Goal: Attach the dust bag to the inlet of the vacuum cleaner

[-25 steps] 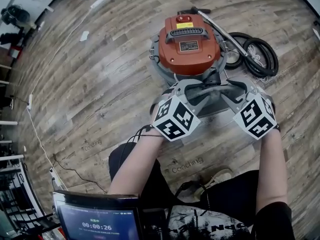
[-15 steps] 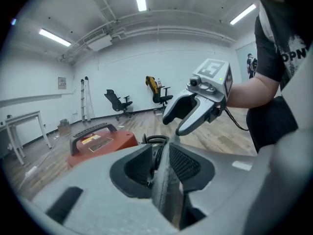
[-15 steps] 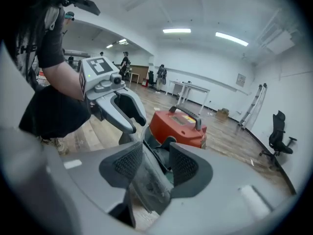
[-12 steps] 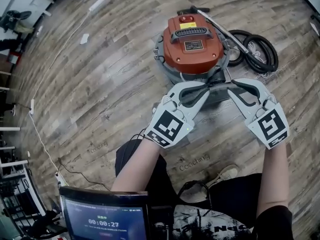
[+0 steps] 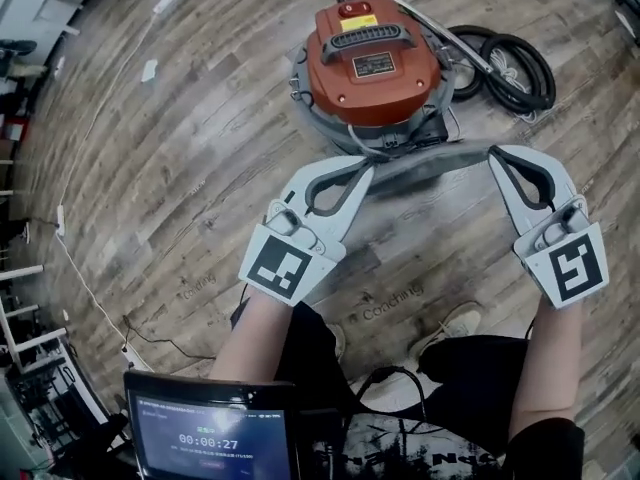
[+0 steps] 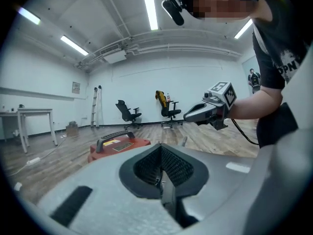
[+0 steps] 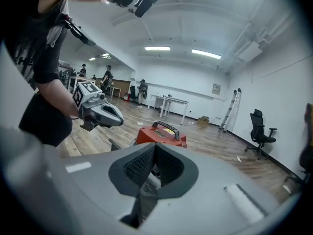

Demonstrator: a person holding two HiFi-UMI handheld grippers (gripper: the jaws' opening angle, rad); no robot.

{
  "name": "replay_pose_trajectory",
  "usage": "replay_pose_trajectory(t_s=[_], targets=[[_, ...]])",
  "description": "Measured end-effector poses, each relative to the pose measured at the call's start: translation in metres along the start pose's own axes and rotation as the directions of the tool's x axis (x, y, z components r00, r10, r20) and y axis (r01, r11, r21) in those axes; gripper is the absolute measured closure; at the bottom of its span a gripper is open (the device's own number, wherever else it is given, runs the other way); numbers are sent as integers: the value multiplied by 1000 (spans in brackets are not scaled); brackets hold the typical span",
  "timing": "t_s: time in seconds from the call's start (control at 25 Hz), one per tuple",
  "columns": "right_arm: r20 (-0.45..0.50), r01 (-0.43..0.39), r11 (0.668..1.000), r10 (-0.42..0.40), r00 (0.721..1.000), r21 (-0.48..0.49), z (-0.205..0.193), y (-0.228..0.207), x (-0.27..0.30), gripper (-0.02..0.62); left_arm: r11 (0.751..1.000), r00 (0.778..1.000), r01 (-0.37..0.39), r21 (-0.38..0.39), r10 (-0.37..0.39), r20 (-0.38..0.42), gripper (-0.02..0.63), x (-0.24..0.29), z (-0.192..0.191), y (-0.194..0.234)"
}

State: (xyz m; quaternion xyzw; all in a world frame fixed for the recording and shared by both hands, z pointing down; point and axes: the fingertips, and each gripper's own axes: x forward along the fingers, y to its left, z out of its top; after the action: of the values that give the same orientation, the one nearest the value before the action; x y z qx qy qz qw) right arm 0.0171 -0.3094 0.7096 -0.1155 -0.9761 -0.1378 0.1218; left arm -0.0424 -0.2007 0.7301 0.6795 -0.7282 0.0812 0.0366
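Note:
An orange-topped vacuum cleaner (image 5: 370, 63) stands on the wooden floor ahead of me. In front of its base a grey dust bag (image 5: 430, 166) is stretched as a band between my two grippers. My left gripper (image 5: 362, 171) is shut on the bag's left end and my right gripper (image 5: 497, 155) on its right end. In the left gripper view the jaws (image 6: 161, 173) are pressed together, with the vacuum cleaner (image 6: 120, 145) beyond and the right gripper (image 6: 210, 111) opposite. In the right gripper view the shut jaws (image 7: 154, 173) face the vacuum cleaner (image 7: 161, 133) and the left gripper (image 7: 100, 112).
A black hose (image 5: 505, 73) lies coiled to the right of the vacuum, with a metal wand (image 5: 440, 38) across it. A screen (image 5: 210, 433) sits at my lower left. A thin cable (image 5: 80, 278) runs along the floor at the left. Office chairs (image 6: 129, 114) stand far off.
Both grippers closed on the bag near the vacuum's base, then rose and drew apart. The bag has come up off the floor and is pulled flat between them.

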Motion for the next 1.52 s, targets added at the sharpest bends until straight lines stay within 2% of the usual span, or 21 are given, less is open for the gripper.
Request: replay_pose_trajectory(t_s=[0.04,0.12,0.2,0.28,0.4,0.6,0.84,0.96,1.04,1.12,1.2,1.28,1.36,1.52], targets=[[22,7,1000,-7,1000,10,3,-1,-3,591,998,1000,-26,-58,26,9,604,-5,5,4],[50,33,996,-37,998,79,12,-1,-15,591,991,999,-48,-126,48,-6,604,-15,18,6],[35,45,986,-52,998,159,25,7,-39,591,987,999,-42,-155,39,-26,604,-25,40,0],[-4,26,978,-26,1000,207,45,19,-71,591,984,999,-25,-175,16,-47,604,-35,68,-14],[-31,-14,961,23,999,276,89,25,-114,591,981,997,12,-195,-25,-68,604,-49,123,-35],[4,-88,938,92,996,337,188,15,-148,591,973,996,7,-230,-27,-83,604,-76,221,-51],[126,-213,920,181,975,329,323,20,-156,591,969,997,-48,-241,31,-73,604,-132,335,-53],[176,-312,908,271,946,278,384,32,-168,591,980,994,-63,-187,44,-102,604,-162,387,-62],[195,-378,900,339,920,217,416,36,-169,591,981,990,-109,-158,94,-102,604,-180,418,-58],[221,-438,887,403,888,145,440,32,-163,591,974,983,-178,-137,169,-72,604,-189,445,-46],[189,-478,865,449,873,155,453,41,-170,591,960,973,-228,-160,221,-61,604,-203,467,-52],[174,-502,847,476,862,172,468,53,-181,591,956,967,-253,-149,250,-42,604,-219,489,-60],[189,-527,839,500,845,135,483,58,-181,591,955,961,-276,-110,277,-5,604,-227,510,-59],[222,-556,829,533,817,57,505,69,-176,591,946,950,-302,-116,308,38,604,-242,534,-69]])
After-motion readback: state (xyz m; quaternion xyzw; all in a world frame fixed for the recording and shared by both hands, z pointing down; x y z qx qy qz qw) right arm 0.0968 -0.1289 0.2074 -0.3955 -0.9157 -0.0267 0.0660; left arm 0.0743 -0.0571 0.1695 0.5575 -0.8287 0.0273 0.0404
